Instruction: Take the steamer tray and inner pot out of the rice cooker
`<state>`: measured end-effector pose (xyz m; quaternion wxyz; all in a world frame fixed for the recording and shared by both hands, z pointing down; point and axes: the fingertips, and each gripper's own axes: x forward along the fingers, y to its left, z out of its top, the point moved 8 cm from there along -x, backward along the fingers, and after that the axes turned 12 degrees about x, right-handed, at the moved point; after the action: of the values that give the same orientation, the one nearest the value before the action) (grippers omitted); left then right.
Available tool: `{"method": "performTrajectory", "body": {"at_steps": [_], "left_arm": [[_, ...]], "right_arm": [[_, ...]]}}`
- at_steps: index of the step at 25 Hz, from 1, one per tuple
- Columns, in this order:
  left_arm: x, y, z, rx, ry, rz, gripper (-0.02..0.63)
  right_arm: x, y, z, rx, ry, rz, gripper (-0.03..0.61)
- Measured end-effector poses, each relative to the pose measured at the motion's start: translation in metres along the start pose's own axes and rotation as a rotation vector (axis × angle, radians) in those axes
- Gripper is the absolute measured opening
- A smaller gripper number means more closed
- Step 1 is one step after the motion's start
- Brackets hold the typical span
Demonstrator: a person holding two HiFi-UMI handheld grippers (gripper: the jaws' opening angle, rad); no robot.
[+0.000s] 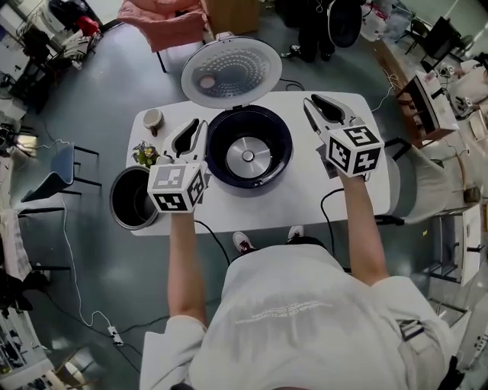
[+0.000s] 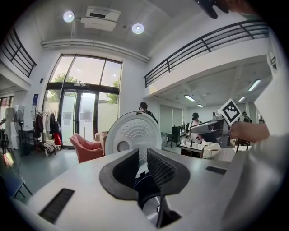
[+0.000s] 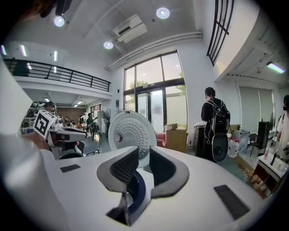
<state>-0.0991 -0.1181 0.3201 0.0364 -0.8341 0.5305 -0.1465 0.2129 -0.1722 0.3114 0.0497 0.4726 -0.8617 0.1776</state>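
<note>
white table (image 1: 267,206) fills the middle of the head view, and the rice cooker (image 1: 216,145) sits dead centre on it with its lid (image 1: 231,72) flipped up and back. the cooker's well looks emptied out from where i'm watching: i can see straight down to the shiny heating plate (image 1: 248,156) at the bottom.

the inner pot (image 1: 116,199) is over at the front left corner of the table, upright, well apart from the cooker. its inside is too dark for me to say what's in it. a small plant (image 1: 145,155) stands just behind the pot and a cup (image 1: 152,119) sits further back along that left edge.

left gripper (image 1: 194,129) hangs just beside the cooker's left side, pointing toward the lid. in its own view the left gripper (image 2: 142,155) has its jaws pulled in close with only a slim gap, nothing between the pads, and the lid straight ahead.

right gripper (image 1: 314,107) is on the other side, near the cooker's right rim and not touching it. same story there: the right gripper (image 3: 144,155) shows the jaws nearly together and gripping nothing, with the cooker's dark blue edge below them.

a pink armchair (image 1: 164,23) sits on the floor behind the table.
</note>
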Motion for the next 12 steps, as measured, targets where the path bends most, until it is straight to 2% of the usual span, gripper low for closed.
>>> {"method": "performTrajectory", "body": {"at_steps": [5,7,12], "left_arm": [[0.009,-0.021,0.018,0.054,-0.022,-0.016,0.044],[0.012,-0.026,0.022,0.060,-0.028,-0.014,0.029],[0.017,-0.038,0.031,0.103,-0.028,-0.024,0.014]], "right_arm": [[-0.020,-0.010,0.006,-0.066,-0.009,-0.040,0.071],[-0.027,-0.013,0.008,-0.078,-0.009,-0.040,0.048],[-0.042,-0.019,0.010,-0.101,-0.025,-0.024,0.035]]}}
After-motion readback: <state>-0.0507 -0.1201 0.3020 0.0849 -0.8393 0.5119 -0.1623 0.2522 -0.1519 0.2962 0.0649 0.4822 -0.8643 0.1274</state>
